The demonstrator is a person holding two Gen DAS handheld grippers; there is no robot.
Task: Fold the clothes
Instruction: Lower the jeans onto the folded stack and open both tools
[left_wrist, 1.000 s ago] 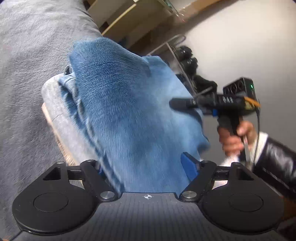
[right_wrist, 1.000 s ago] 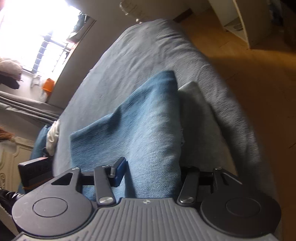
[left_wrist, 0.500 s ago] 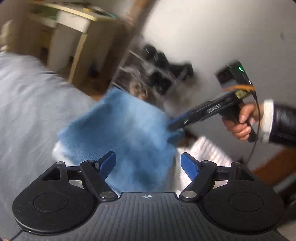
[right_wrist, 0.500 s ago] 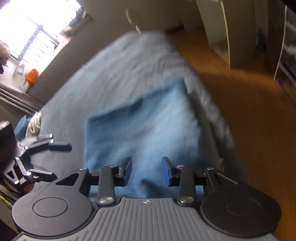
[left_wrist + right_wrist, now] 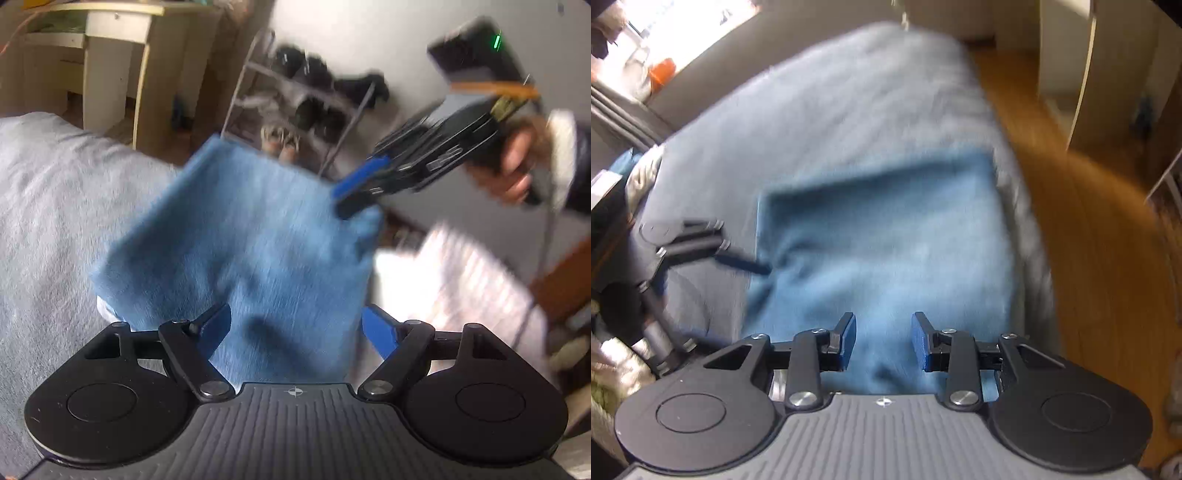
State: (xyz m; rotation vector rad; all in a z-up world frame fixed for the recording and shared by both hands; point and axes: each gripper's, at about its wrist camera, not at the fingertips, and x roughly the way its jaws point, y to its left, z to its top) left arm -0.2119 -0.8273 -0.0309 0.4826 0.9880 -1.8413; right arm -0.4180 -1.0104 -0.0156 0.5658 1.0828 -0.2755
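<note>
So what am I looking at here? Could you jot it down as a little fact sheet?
setting: bed under a grey blanket, wooden floor beside it
garment: blue cloth, folded to a rough rectangle on the bed
left gripper: open, holding nothing, over the cloth's near edge
right gripper: open, holding nothing
also nearby: white knitted item, shoe rack
image quality: blurred by motion
</note>
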